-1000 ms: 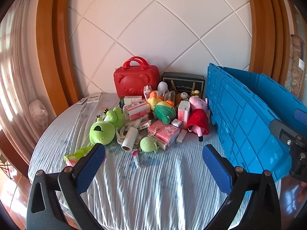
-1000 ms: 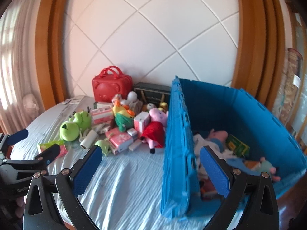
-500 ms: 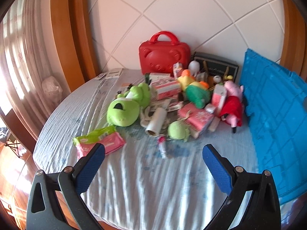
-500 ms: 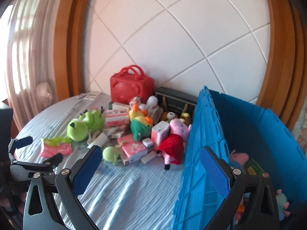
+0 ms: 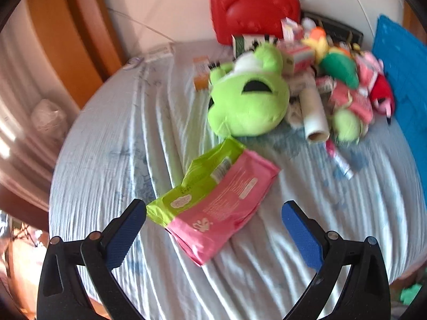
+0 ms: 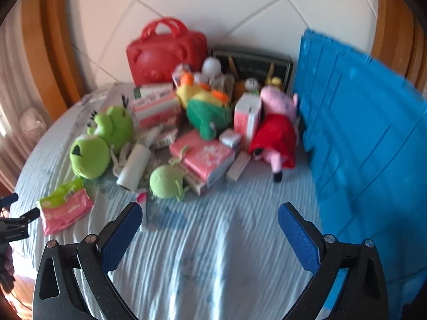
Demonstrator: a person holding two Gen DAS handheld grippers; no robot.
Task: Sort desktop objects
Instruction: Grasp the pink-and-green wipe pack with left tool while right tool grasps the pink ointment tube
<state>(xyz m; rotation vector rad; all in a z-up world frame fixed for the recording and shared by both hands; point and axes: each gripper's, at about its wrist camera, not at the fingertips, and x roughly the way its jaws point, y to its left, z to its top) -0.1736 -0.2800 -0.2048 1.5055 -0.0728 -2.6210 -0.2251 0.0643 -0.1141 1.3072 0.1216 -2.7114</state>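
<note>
1. The left claw (image 5: 213, 229) is spread wide and empty, its blue pads (image 5: 125, 236) straddling the near end of the pink and green wipes pack (image 5: 216, 202). The pack lies flat on the cloth-covered surface (image 5: 112, 160), set at an angle, its green edge close to the left pad. I'd judge this the approach to picking that pack up.

2. To do it well, I'd come down squarely so both pads meet the pack's long sides together. It looks a soft, squashy packet, so a bite near its middle should hold better than one at the crimped end, which could slip or fold.

3. The cloth is rumpled; keep the tips just clear of it, or a fold may get pinched along with the pack.

4. Just beyond the pack sits the green frog plush (image 5: 248, 98), close to the pack's far end. Lift straight up before swinging away, so the frog isn't dragged.

5. The right claw (image 6: 210, 232) is also wide and holding nothing, hanging over bare cloth in front of the pile: a small green ball plush (image 6: 166, 182), a paper roll (image 6: 134, 168), pink boxes (image 6: 204, 157) and a pig plush (image 6: 277, 128).

6. The blue bin (image 6: 360, 133) stands at the right, touching or nearly touching the pig. That is presumably where things go, so the left claw has a long carry across the pile.
</note>
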